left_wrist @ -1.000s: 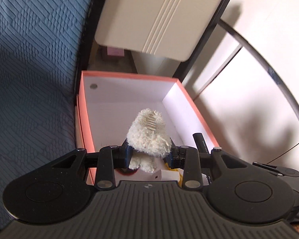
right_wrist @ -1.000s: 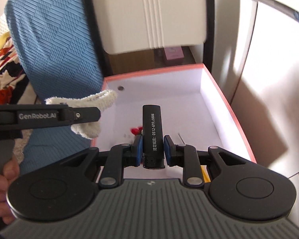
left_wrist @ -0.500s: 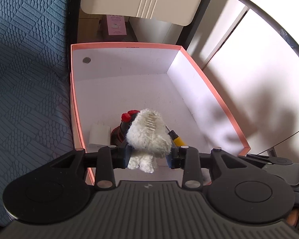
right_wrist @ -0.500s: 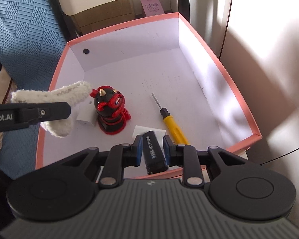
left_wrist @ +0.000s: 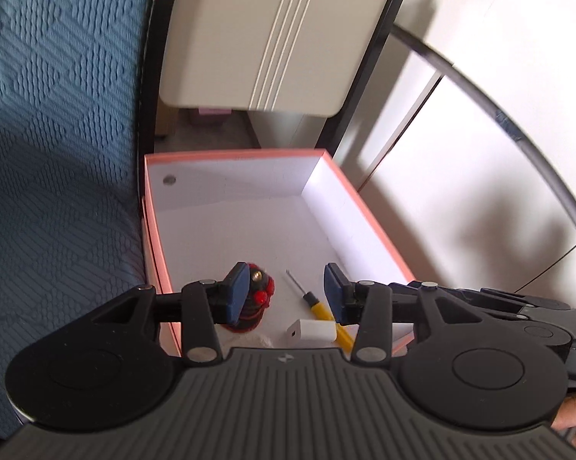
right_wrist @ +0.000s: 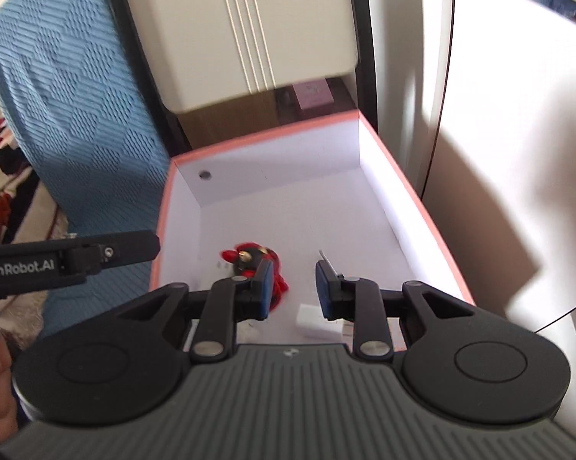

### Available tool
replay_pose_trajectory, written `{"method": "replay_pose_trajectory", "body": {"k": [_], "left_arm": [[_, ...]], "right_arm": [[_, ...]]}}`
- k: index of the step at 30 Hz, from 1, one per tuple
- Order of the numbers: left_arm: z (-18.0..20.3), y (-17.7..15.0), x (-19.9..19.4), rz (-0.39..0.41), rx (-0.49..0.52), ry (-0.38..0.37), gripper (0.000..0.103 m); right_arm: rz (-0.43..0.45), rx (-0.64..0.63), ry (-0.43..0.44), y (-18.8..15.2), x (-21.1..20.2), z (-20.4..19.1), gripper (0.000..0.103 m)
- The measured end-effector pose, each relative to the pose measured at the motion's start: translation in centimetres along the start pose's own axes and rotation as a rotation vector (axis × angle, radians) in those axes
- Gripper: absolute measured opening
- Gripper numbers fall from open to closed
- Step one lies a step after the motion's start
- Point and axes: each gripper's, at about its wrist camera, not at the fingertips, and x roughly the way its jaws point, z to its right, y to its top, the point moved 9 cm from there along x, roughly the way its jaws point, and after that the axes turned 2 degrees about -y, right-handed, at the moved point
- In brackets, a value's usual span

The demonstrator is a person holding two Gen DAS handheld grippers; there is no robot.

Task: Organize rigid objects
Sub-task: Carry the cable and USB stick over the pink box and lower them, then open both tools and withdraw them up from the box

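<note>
1. Left wrist view: the left tongs are spread wide with nothing between them, poised over the near end of a pink-rimmed box.
2. Just beyond the tongs, inside the box, a red and black figurine stands by the left pad, with a yellow-handled screwdriver and a white block by the right pad.
3. Right wrist view: the right tongs are likewise released and empty above the same box.
4. Farther off, a blue quilted cover lies left of the box.
</note>
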Motion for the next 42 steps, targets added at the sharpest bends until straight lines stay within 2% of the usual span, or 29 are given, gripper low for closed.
{"method": "replay_pose_trajectory", "body": {"k": [5,12,16,22,26,29,32,39,40,42], "left_arm": [[0.7,1.3,-4.6,0.069,0.041,-0.012,0.054],[0.6,1.4,-10.1,0.132,0.071,-0.038,0.055],[-0.3,0.8,-12.4,0.167,0.091,-0.023,0.062],[-1.1,-0.9,-14.7,0.157,0.092,-0.049,0.064],[-1.4,-1.5,-16.1,0.164,0.083,-0.064,0.076],[-1.0,-1.6,-17.0,0.166,0.101,-0.084,0.076],[-0.6,-2.0,-17.9,0.168,0.149,-0.075,0.076],[-1.1,-3.0,-19.5,0.181,0.121,-0.091,0.076],[-1.2,-3.2,-19.7,0.183,0.11,-0.09,0.078],[-1.5,-3.3,-20.0,0.183,0.087,-0.094,0.095]], "right_arm": [[0.046,-0.01,-0.005,0.7,-3.8,-1.4,0.028],[0.084,-0.027,0.005,-0.2,-7.7,-3.9,0.028],[0.086,-0.031,-0.01,-1.5,-9.2,-5.4,0.028],[0.091,-0.014,-0.023,-3.4,-11.1,-6.9,0.028],[0.092,-0.024,-0.031,-4.7,-12.3,-7.9,0.028],[0.105,0.017,-0.041,-5.2,-13.6,-8.0,0.028],[0.108,0.041,-0.043,-5.6,-14.3,-8.2,0.028],[0.105,0.054,-0.073,-7.0,-15.2,-8.2,0.028],[0.106,0.051,-0.071,-7.1,-15.3,-8.3,0.028],[0.109,0.049,-0.082,-7.3,-15.5,-8.4,0.028]]}}
